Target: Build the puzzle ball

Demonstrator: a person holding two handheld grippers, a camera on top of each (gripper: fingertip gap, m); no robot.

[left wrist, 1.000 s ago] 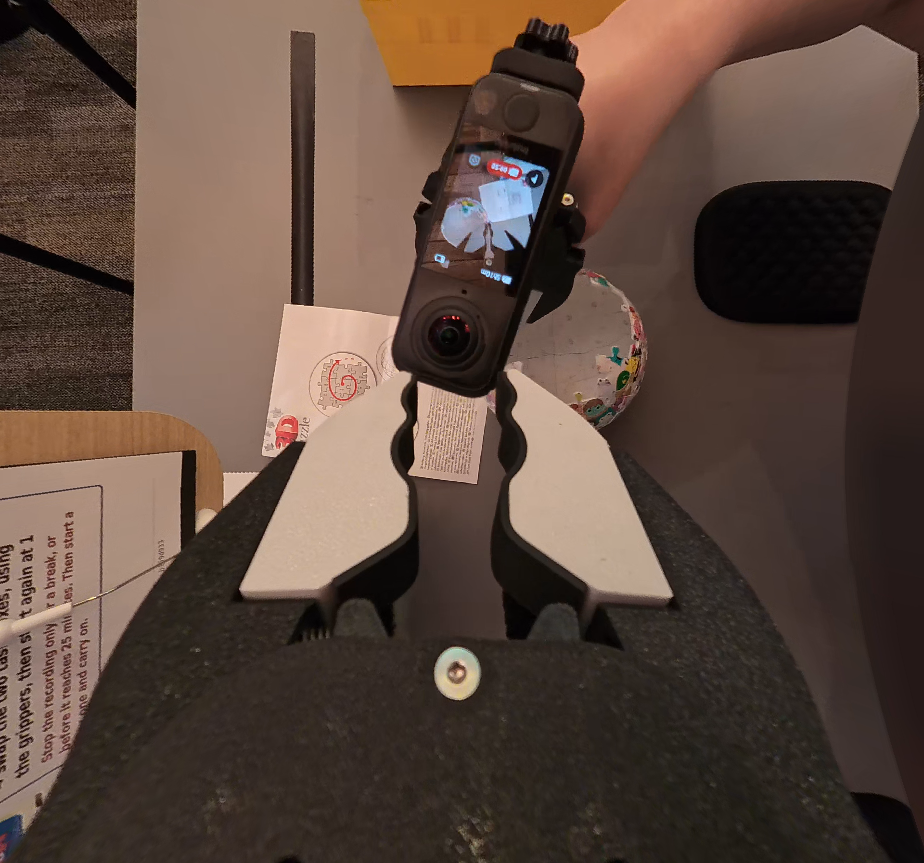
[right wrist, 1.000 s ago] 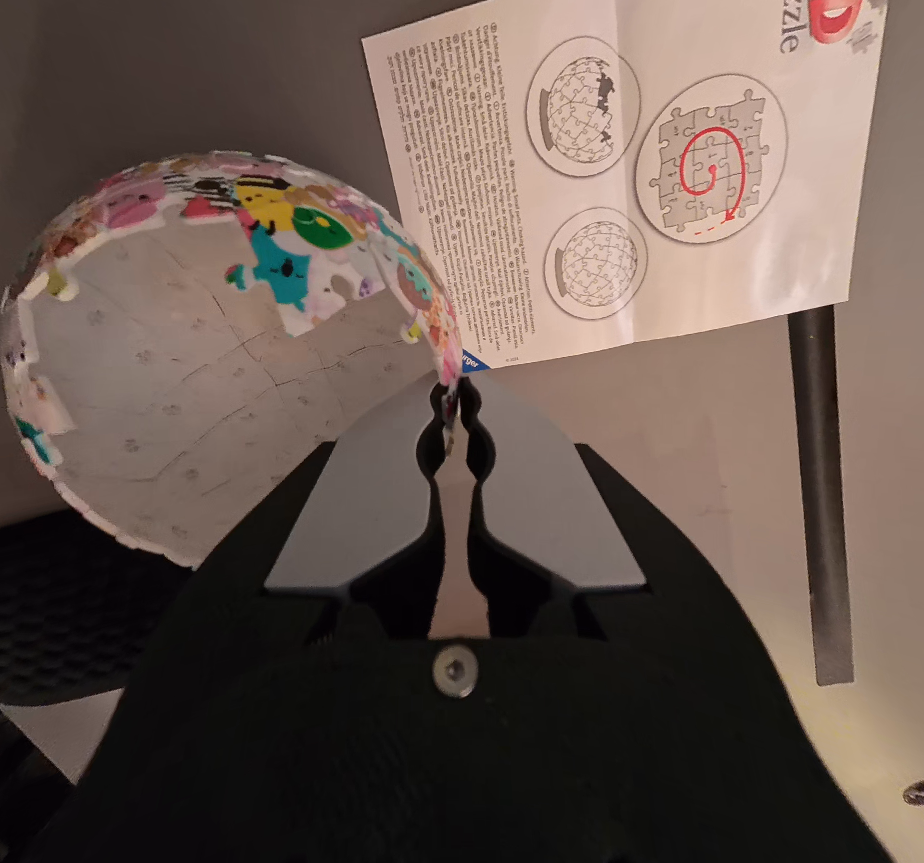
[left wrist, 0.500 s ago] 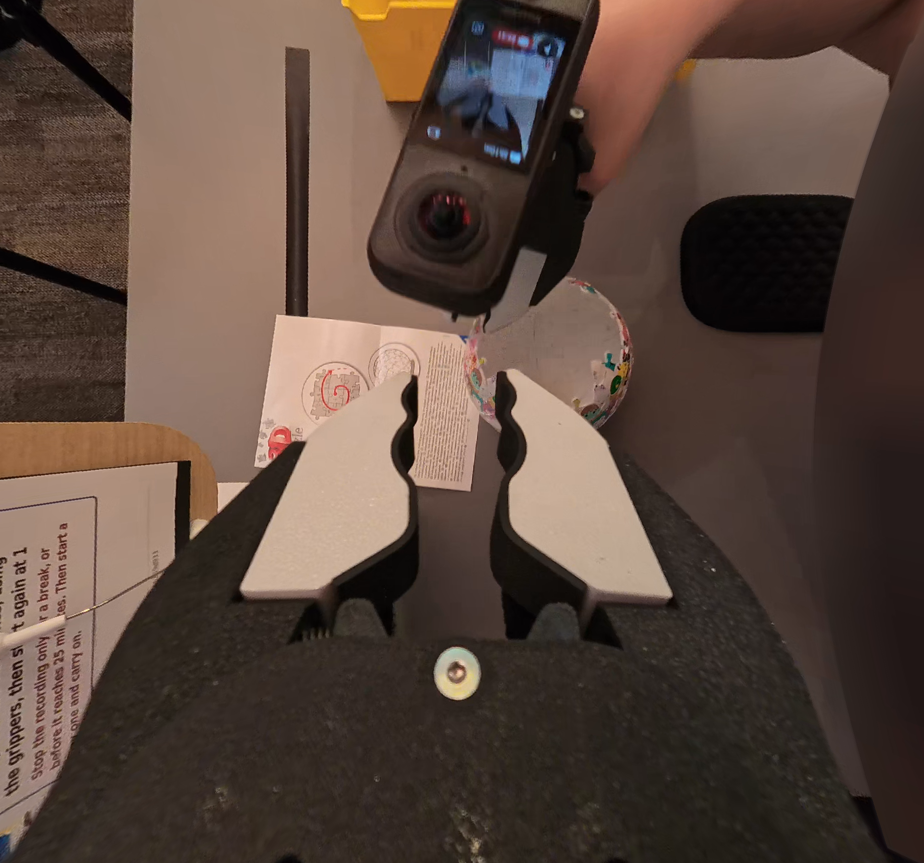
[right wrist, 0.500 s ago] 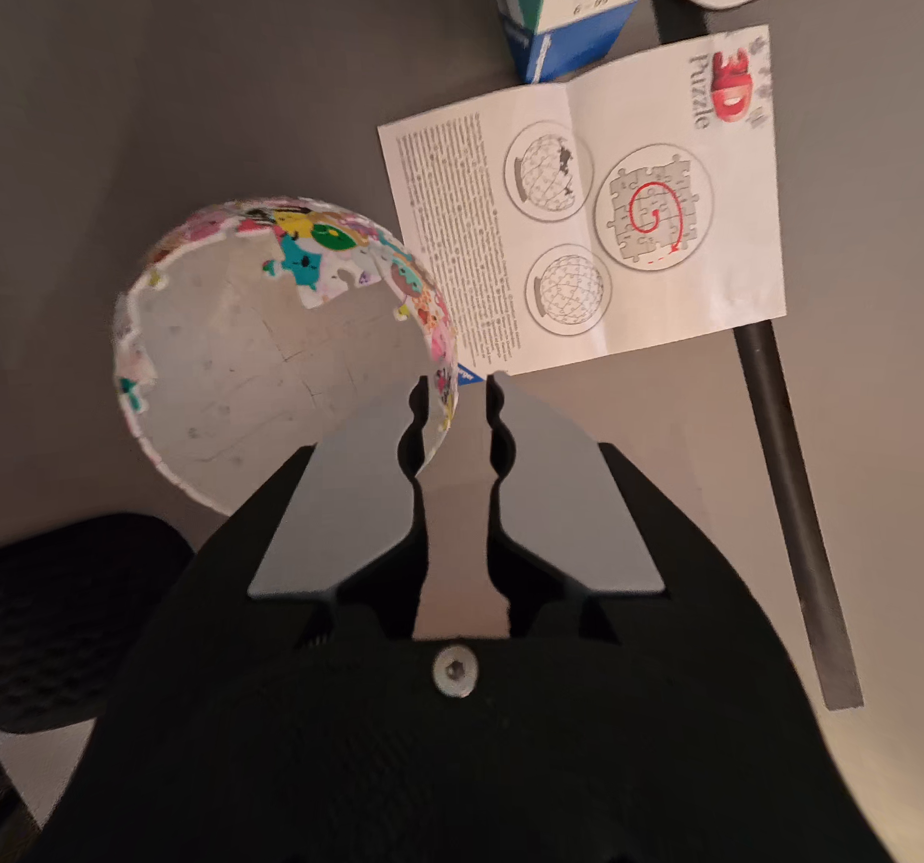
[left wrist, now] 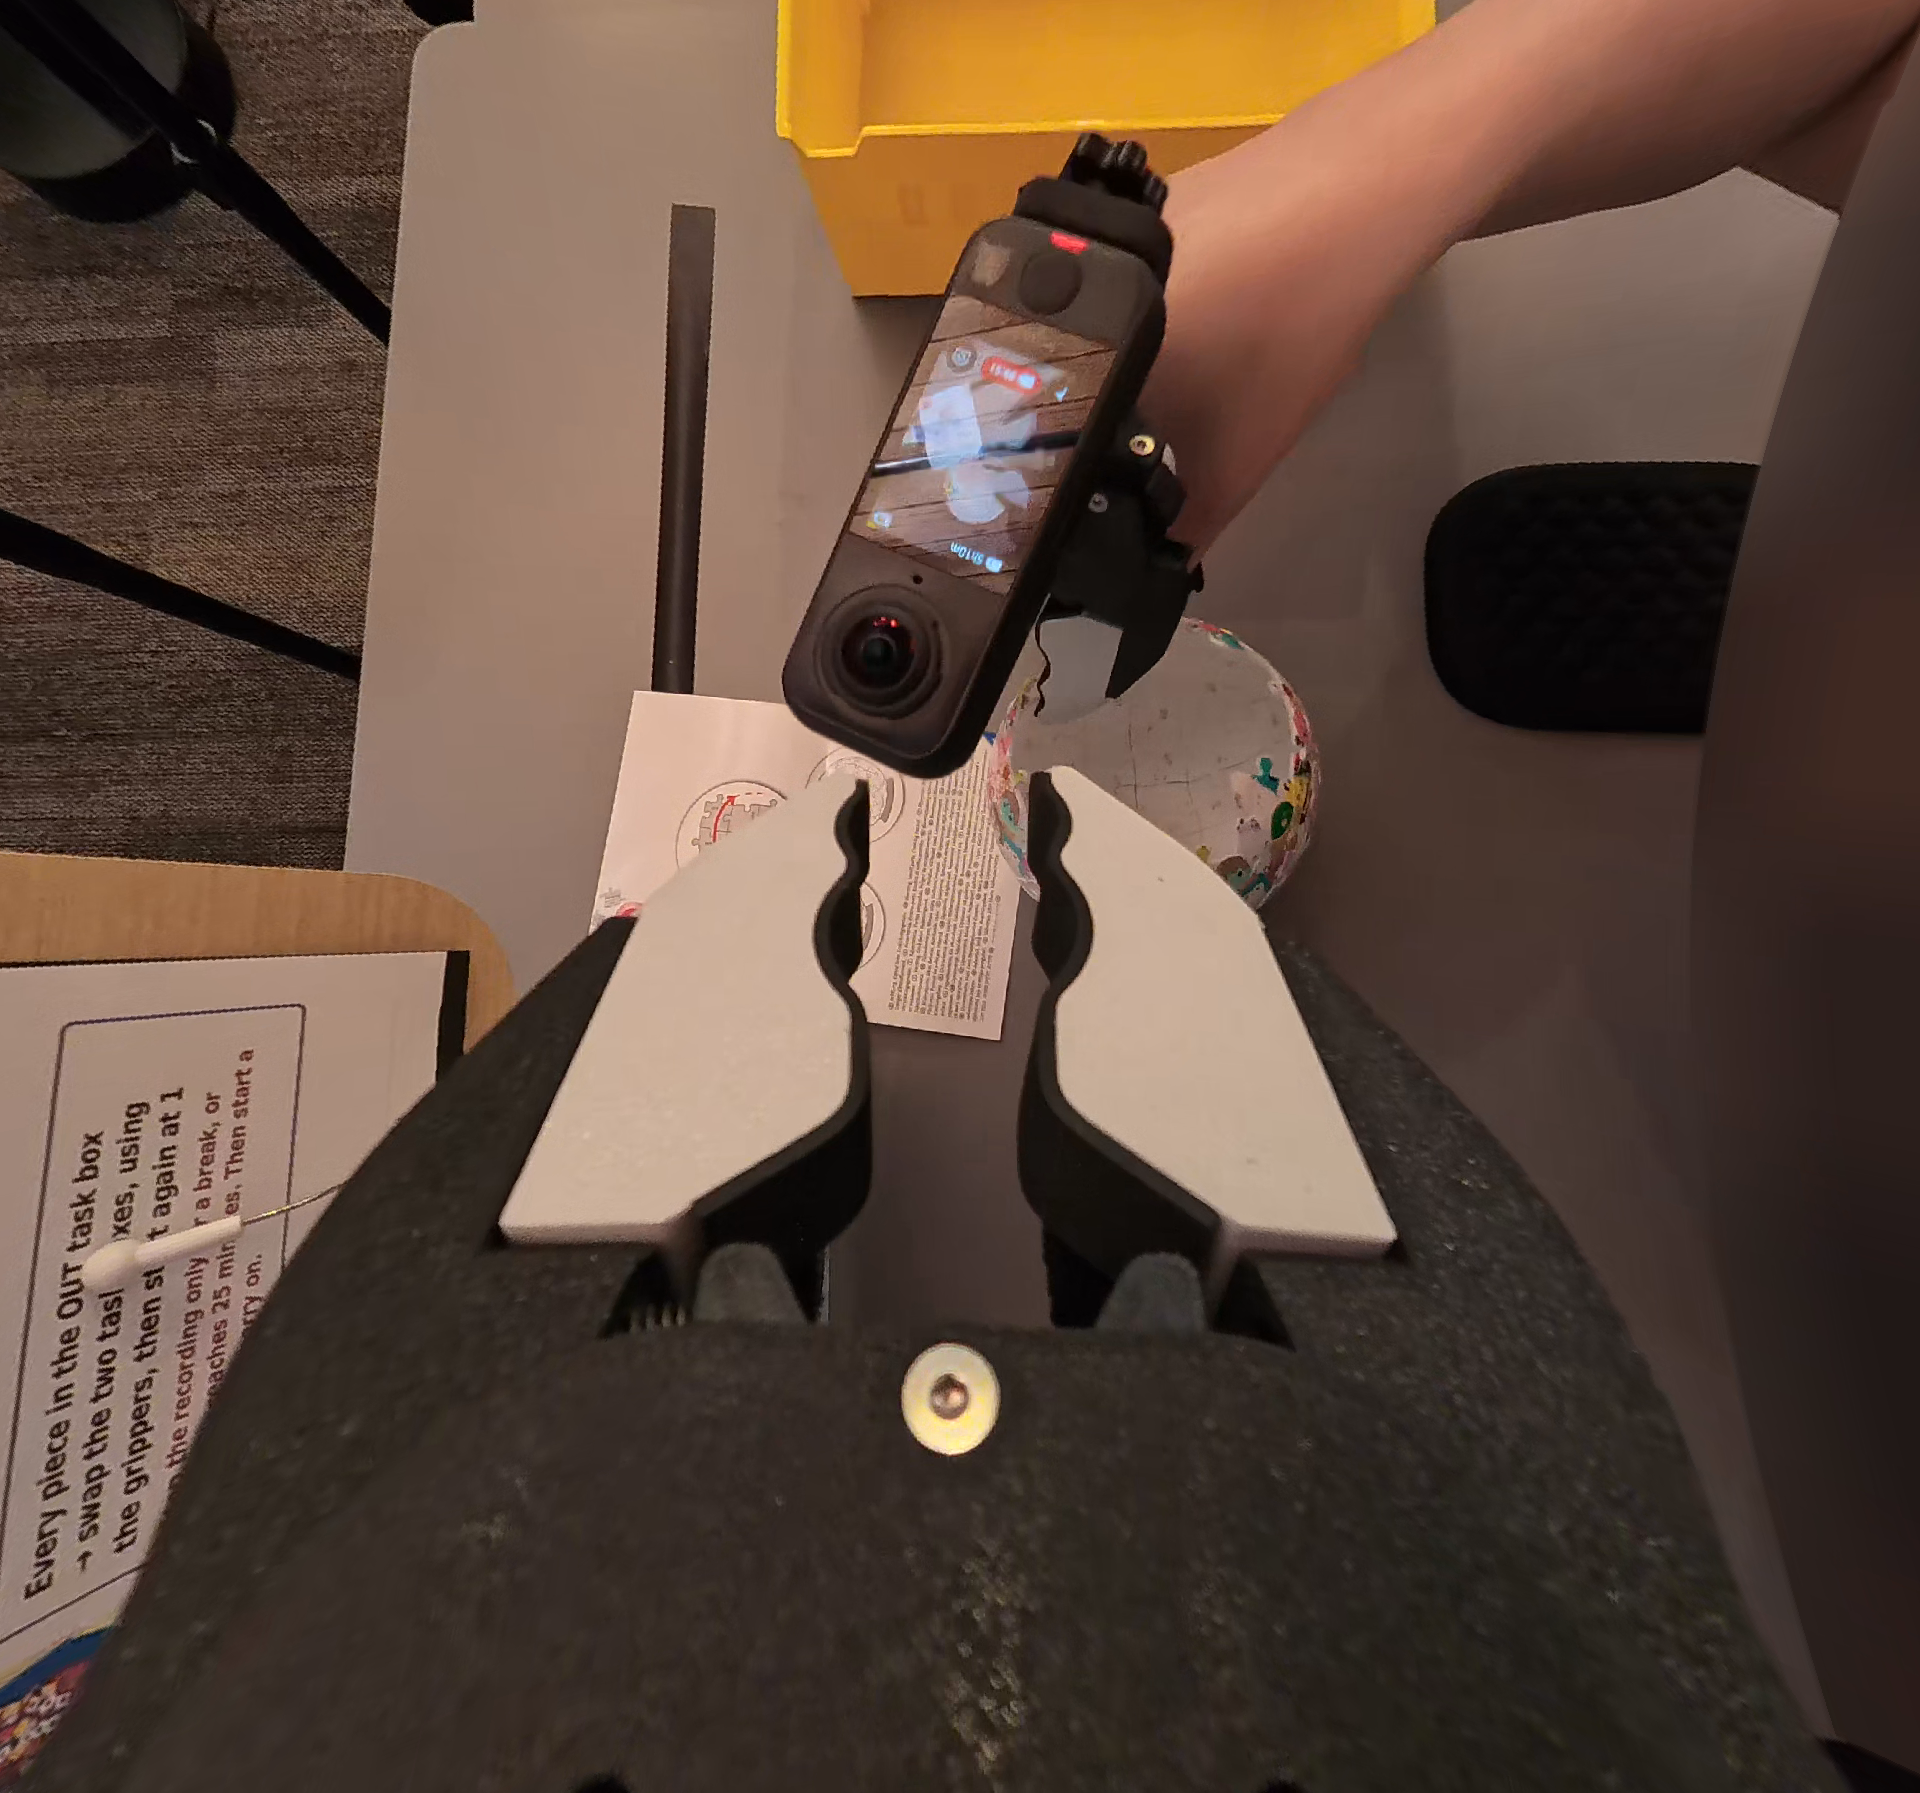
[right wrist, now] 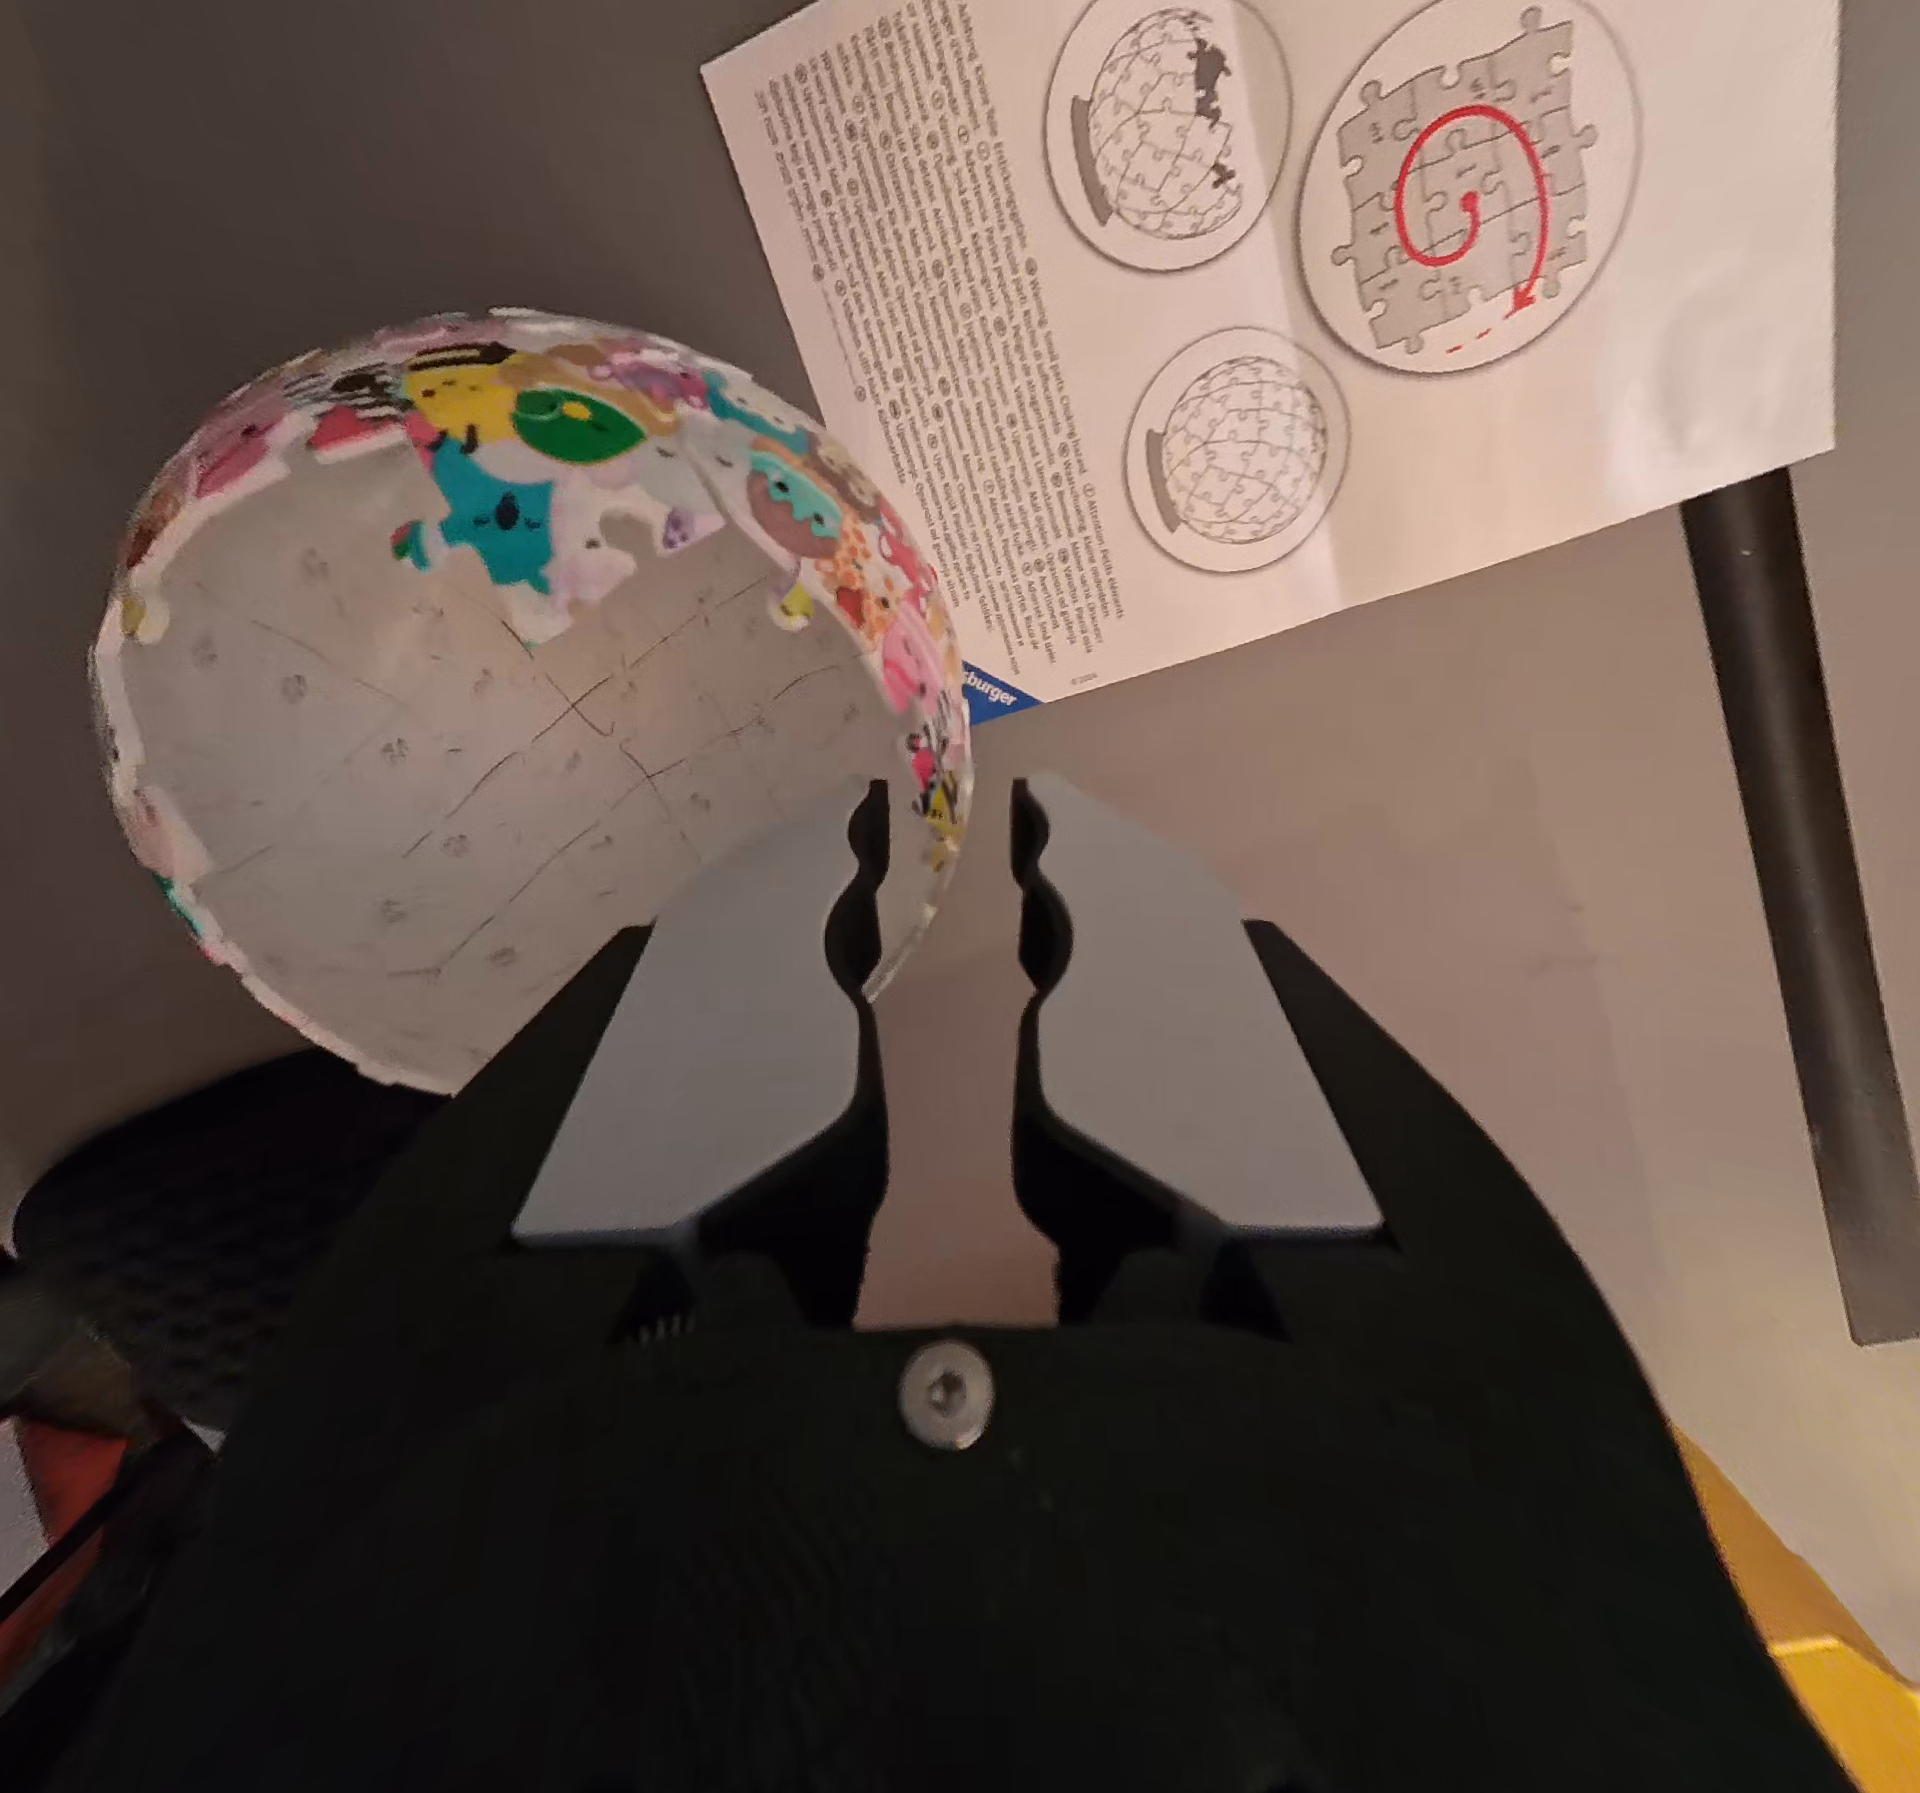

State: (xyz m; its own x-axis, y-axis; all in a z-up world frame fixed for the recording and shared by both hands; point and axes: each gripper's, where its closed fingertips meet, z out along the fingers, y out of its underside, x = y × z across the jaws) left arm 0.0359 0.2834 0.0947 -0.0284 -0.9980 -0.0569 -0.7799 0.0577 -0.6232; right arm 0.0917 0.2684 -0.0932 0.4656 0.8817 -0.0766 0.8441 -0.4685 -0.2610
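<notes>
The puzzle ball (right wrist: 468, 704) is a partly built shell with a colourful cartoon outside and a grey-white inside. It lies on the grey table with its opening towards my right gripper. My right gripper (right wrist: 945, 787) is open, and the shell's right rim sits between its jaws, close to the left finger. In the left wrist view the ball (left wrist: 1184, 777) lies just right of my left gripper (left wrist: 945, 787), which is open, empty and hovering over the leaflet. The right gripper (left wrist: 1060, 694), with its camera on top, dips onto the ball's left rim.
A folded instruction leaflet (right wrist: 1299, 289) lies beside the ball, also seen in the left wrist view (left wrist: 935, 922). A black rod (left wrist: 686, 444) lies on the table. A yellow bin (left wrist: 1101, 8) stands behind. A black pad (left wrist: 1579, 590) is at the right, a clipboard with paper (left wrist: 156, 1120) at the left.
My right gripper let go of the ball's rim, lifted away, then came back down close with its jaws open around the rim. My left gripper stayed open and hardly moved.
</notes>
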